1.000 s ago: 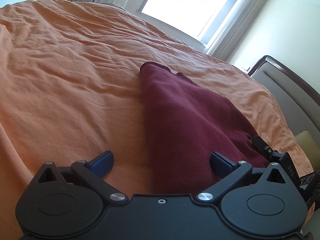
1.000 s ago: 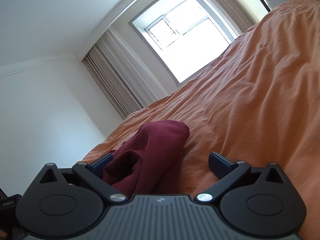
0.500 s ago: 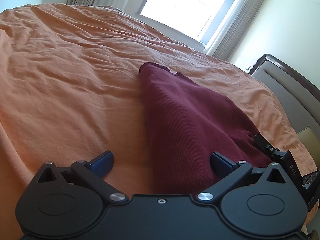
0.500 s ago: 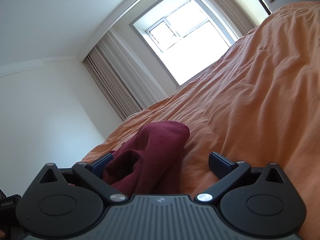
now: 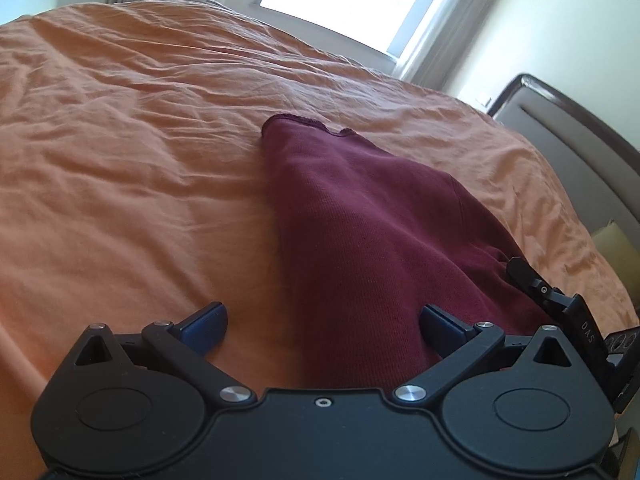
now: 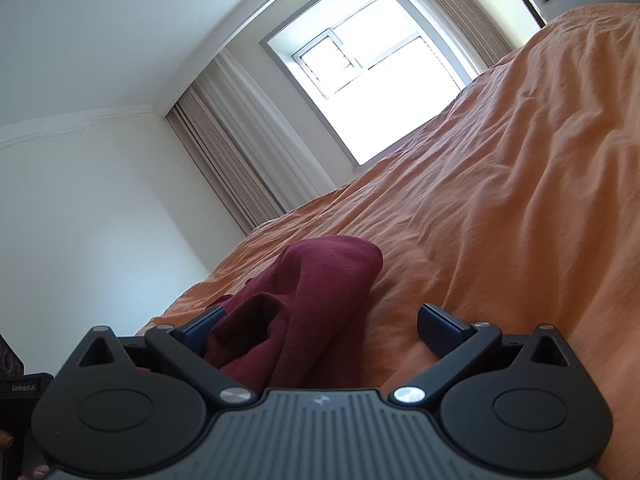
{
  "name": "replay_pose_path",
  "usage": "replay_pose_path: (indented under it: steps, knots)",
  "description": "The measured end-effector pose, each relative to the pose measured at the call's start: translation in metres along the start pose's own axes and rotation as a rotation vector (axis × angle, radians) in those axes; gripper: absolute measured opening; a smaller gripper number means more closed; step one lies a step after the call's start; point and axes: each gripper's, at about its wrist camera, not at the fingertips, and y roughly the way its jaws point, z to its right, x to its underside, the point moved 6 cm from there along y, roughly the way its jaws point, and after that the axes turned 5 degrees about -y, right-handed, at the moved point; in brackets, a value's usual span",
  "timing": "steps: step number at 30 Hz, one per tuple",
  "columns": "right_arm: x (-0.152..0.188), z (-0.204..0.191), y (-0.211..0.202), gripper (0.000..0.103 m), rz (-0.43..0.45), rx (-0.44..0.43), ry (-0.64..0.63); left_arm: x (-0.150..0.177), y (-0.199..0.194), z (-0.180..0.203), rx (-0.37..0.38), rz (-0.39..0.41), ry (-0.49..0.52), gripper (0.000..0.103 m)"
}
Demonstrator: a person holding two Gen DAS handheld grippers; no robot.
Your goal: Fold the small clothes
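A dark red knit garment (image 5: 360, 232) lies folded lengthwise on the orange bedsheet (image 5: 120, 160), its far hem pointing toward the window. My left gripper (image 5: 322, 326) is open, low over the garment's near end, with the cloth running between its blue fingertips (image 5: 204, 322). My right gripper (image 6: 320, 328) is open too, at the bunched near end of the same garment (image 6: 312, 292), which lies against its left fingertip. The right gripper's black body also shows in the left wrist view (image 5: 560, 304), at the garment's right side.
The orange sheet (image 6: 500, 200) is wrinkled and spreads wide to the left and beyond the garment. A grey headboard (image 5: 572, 136) with a dark frame stands at the right. A bright window (image 6: 376, 80) with curtains is at the far end.
The left wrist view has tipped slightly down and closer to the garment. Both grippers stay open. The garment has not visibly moved.
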Motion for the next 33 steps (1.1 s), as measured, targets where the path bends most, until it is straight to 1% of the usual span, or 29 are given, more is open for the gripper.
replay_pose_path:
  steps: [3, 5, 7, 9, 13, 16, 19, 24, 32, 33]
  knots:
    - [0.001, -0.003, 0.000, 0.103, -0.001, -0.032, -0.003, -0.003, 0.002, 0.001, -0.003, -0.015, 0.002, 0.103]
    - [-0.001, -0.008, -0.001, 0.103, -0.003, -0.072, -0.007, -0.003, 0.002, 0.002, -0.006, -0.018, 0.004, 0.103]
    - [-0.004, -0.014, 0.002, 0.103, -0.045, -0.104, -0.017, -0.003, 0.003, 0.002, -0.010, -0.020, 0.013, 0.103]
    - [-0.007, -0.021, 0.007, 0.103, -0.093, -0.111, -0.029, -0.004, 0.004, 0.004, -0.017, -0.030, 0.024, 0.103]
    - [-0.011, -0.030, 0.014, 0.103, -0.165, -0.082, -0.051, -0.009, 0.003, 0.006, -0.027, -0.048, 0.037, 0.103]
    - [-0.009, -0.031, 0.011, 0.103, -0.179, -0.054, -0.054, -0.009, -0.001, 0.001, -0.024, -0.037, 0.027, 0.103]
    - [-0.005, -0.024, 0.009, 0.102, -0.198, -0.017, -0.017, -0.006, -0.003, -0.005, 0.000, -0.031, -0.006, 0.103]
    - [-0.011, -0.018, 0.012, 0.102, -0.257, 0.015, 0.036, -0.007, -0.006, -0.009, 0.024, -0.030, -0.022, 0.103]
    - [-0.019, -0.015, 0.023, 0.103, -0.288, 0.084, 0.158, -0.016, 0.004, -0.005, 0.048, -0.050, -0.019, 0.102]
    - [-0.020, -0.016, 0.024, 0.101, -0.290, 0.087, 0.165, -0.017, 0.006, -0.004, 0.054, -0.045, -0.023, 0.102]
